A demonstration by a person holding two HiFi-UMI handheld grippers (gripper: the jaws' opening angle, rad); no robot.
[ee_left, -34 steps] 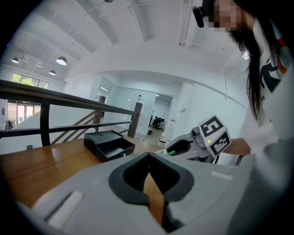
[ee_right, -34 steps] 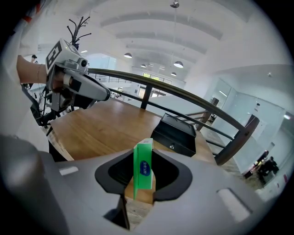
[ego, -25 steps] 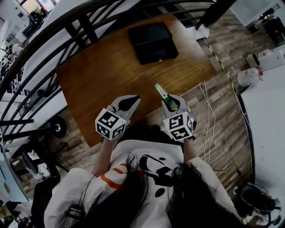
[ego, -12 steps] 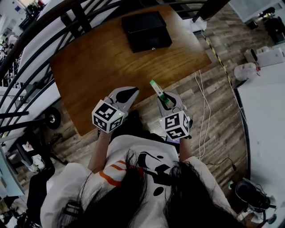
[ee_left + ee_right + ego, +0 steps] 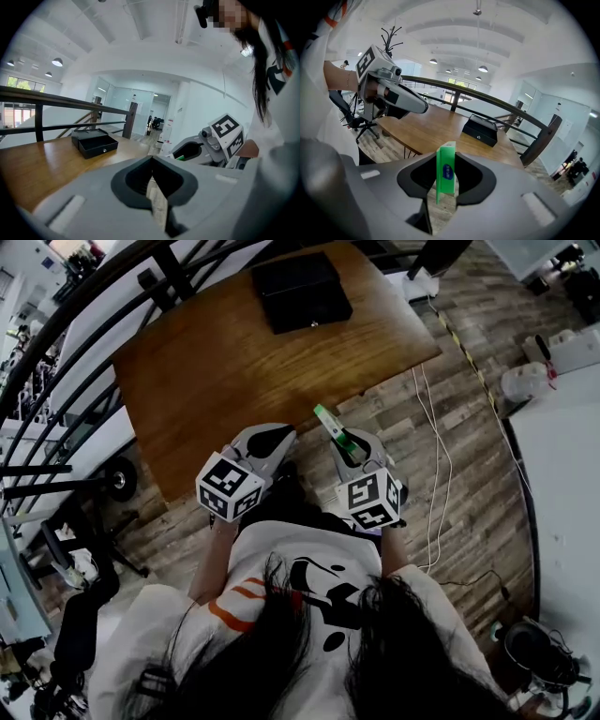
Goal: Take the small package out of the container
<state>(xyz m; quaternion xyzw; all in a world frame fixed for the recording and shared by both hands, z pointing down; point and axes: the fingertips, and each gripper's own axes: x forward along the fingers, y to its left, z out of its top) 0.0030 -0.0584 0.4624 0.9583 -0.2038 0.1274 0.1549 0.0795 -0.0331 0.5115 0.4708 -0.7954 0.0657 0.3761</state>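
Observation:
My right gripper (image 5: 345, 439) is shut on a small green package (image 5: 330, 424) that sticks out past its jaws, held in the air off the table's near edge. In the right gripper view the green package (image 5: 446, 172) stands upright between the jaws of my right gripper (image 5: 446, 180). The black container (image 5: 300, 289) sits open at the table's far end, also seen as the black box (image 5: 480, 131) and the black box (image 5: 93, 141). My left gripper (image 5: 270, 439) hangs beside the right one with its jaws together and nothing in them; the left gripper (image 5: 151, 173) shows no gap.
The wooden table (image 5: 234, 362) carries only the black box. A dark railing (image 5: 84, 306) curves along its far and left sides. White cables (image 5: 437, 456) trail on the plank floor to the right. An office chair base (image 5: 103, 493) stands at the left.
The view has shifted back from the table, so the black box sits farther from both grippers. The right gripper still holds the green package; the left stays shut.

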